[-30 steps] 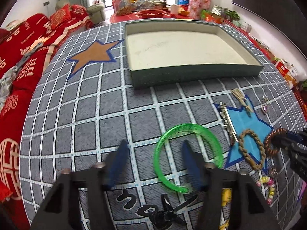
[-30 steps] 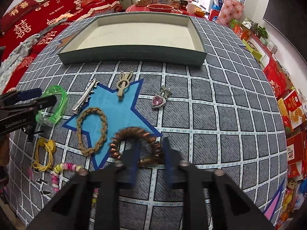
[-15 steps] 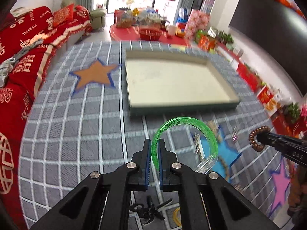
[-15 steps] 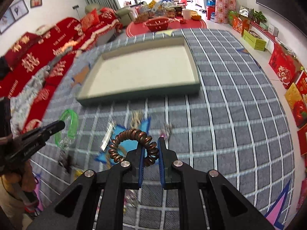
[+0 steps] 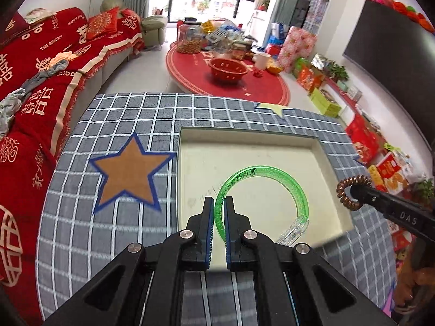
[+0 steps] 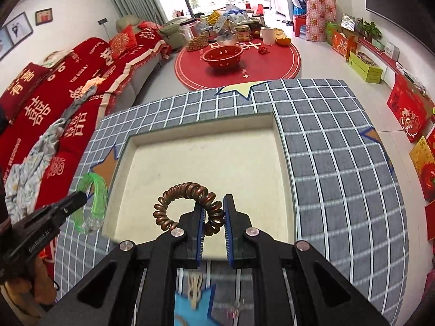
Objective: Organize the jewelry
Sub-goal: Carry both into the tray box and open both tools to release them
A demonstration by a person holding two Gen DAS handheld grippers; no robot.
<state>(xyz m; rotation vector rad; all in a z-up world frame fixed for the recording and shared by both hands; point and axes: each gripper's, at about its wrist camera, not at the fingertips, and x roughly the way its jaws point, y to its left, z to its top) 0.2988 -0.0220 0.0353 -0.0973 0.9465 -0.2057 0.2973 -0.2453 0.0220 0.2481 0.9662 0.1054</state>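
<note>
1. My left tongs [image 5: 219, 203] are pinched tight on the green bangle [image 5: 272, 175], which stands up above the tray [image 5: 323, 146].
2. My right tongs [image 6: 213, 212] are clamped on the copper coil hair tie [image 6: 174, 194], also held over the tray.
3. The tray is a shallow box with a cream floor and dark green walls; I see nothing lying in it.
4. It sits on the surface [image 5: 130, 108], which wears a grey checked cloth with an orange star [image 5: 127, 175] to the tray's left.
5. Only the right wrist view shows the blue star patch [image 6: 187, 309] at the near edge, with a pale hair clip [image 6: 194, 288] on it, blurred.
6. Each view catches the other tongs from the side with its piece.
</note>
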